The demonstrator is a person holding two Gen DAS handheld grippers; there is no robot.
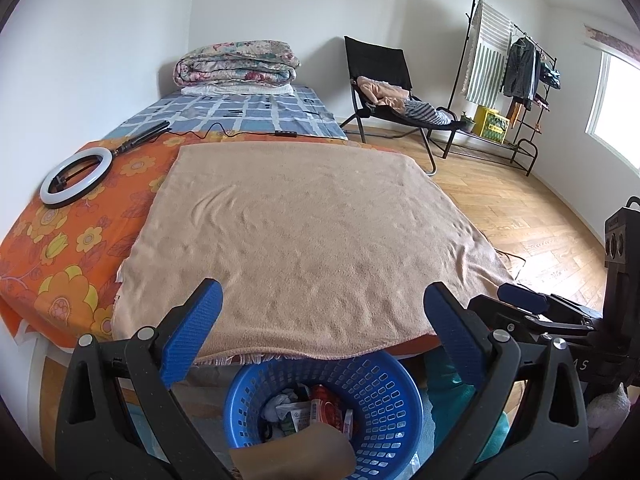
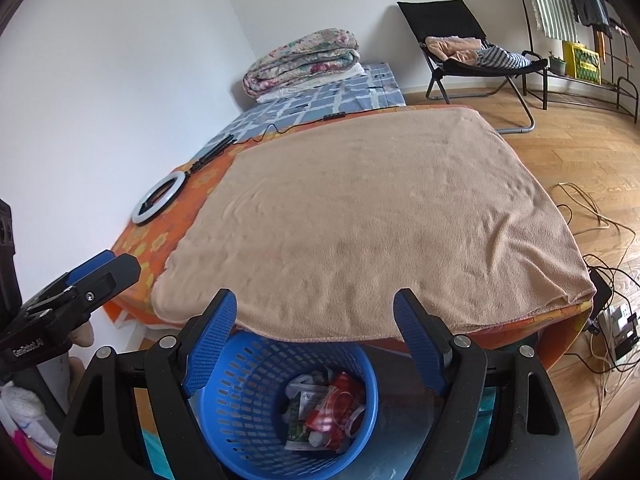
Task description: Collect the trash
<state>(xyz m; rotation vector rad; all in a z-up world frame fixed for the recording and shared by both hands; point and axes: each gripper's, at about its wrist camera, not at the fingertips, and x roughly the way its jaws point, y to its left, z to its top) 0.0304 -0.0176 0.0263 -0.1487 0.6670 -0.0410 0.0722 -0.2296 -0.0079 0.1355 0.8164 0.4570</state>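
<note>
A blue plastic basket (image 1: pixel 384 400) stands on the floor at the foot of the bed, right under both grippers. Inside it lies trash (image 1: pixel 316 408): a red wrapper, white and green packets, crumpled white paper. My left gripper (image 1: pixel 322 300) hangs open above the basket with nothing between its fingers. In the right wrist view the basket (image 2: pixel 240 396) and its trash (image 2: pixel 324 408) show again, and my right gripper (image 2: pixel 316 304) is open and empty above them. A tan rounded thing (image 1: pixel 292 454) crosses the basket's near rim; I cannot tell what it is.
The bed carries a tan towel (image 2: pixel 380 216) over an orange flowered sheet (image 1: pixel 72 248), a ring light (image 1: pixel 76 176) and a folded quilt (image 1: pixel 236 64). On the wooden floor to the right are a black chair (image 1: pixel 384 88), a clothes rack (image 1: pixel 516 80) and cables (image 2: pixel 600 280).
</note>
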